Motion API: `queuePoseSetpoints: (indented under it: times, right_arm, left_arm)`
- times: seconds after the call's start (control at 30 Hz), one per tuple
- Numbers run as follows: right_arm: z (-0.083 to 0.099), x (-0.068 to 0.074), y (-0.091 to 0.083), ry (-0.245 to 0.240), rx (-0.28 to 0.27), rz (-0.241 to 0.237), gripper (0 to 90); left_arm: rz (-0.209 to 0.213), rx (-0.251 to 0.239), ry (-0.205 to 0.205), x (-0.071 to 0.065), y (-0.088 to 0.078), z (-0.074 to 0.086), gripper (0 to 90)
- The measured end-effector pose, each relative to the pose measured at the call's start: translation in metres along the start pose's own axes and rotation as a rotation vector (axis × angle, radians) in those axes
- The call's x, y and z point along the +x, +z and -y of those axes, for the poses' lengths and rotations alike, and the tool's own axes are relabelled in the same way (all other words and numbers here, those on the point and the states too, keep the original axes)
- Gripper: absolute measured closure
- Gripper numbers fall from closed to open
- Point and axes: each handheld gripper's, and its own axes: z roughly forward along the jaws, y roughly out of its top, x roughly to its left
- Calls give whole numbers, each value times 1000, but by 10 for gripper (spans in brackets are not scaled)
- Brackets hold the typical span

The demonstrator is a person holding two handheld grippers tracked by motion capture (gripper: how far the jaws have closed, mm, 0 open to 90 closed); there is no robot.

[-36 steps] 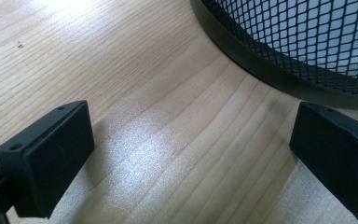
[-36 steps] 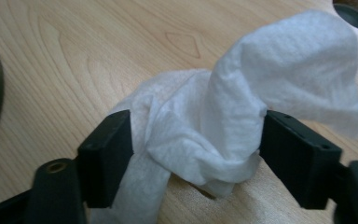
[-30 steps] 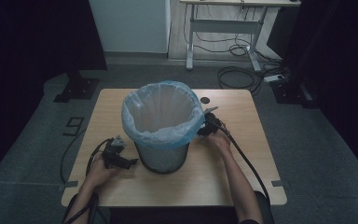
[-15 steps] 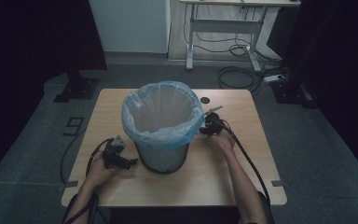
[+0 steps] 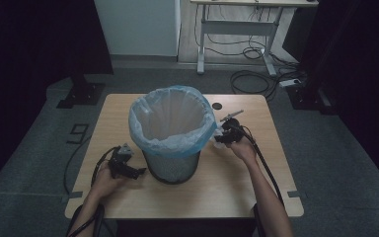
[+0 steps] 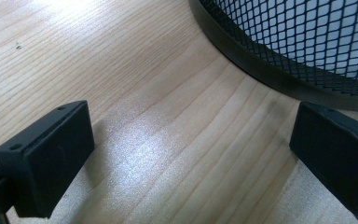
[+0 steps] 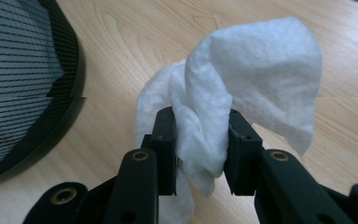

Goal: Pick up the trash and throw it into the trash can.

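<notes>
Now the right gripper has just clamped its jaws on the tissue and lifted it off the table, right of the bin, so dropping it in looks next. Left gripper rests unclenched by the bin's base.

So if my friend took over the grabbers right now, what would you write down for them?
Right gripper: jaws shut on the crumpled white tissue, held just above the light wooden table, beside the bin's right side.
Left gripper: jaws open with nothing between them, low over the table by the base of the black wire-mesh waste bin with the pale blue bag liner.
Done: tissue picked up.
Left: it is not in the bin yet. Probably raise it over the rim, open the jaws and let it drop into the liner.
</notes>
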Motion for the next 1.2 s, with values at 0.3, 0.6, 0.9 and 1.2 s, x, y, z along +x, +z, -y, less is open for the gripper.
queuePoseSetpoints:
  times: [0.3,0.6,0.9,1.2]
  right_arm:
    - [-5,5,-39,-5,-42,-11,696]
    - [-13,8,-71,3,-58,-10,696]
    - [-26,7,-100,20,-71,-15,698]
    - [-44,8,-128,20,-96,-3,699]
  left_arm:
    - [-1,2,2,-1,0,-1,0]
    - [-1,2,2,-1,0,-1,0]
    - [-1,3,1,-1,0,-1,0]
    - [-1,2,1,-1,0,-1,0]
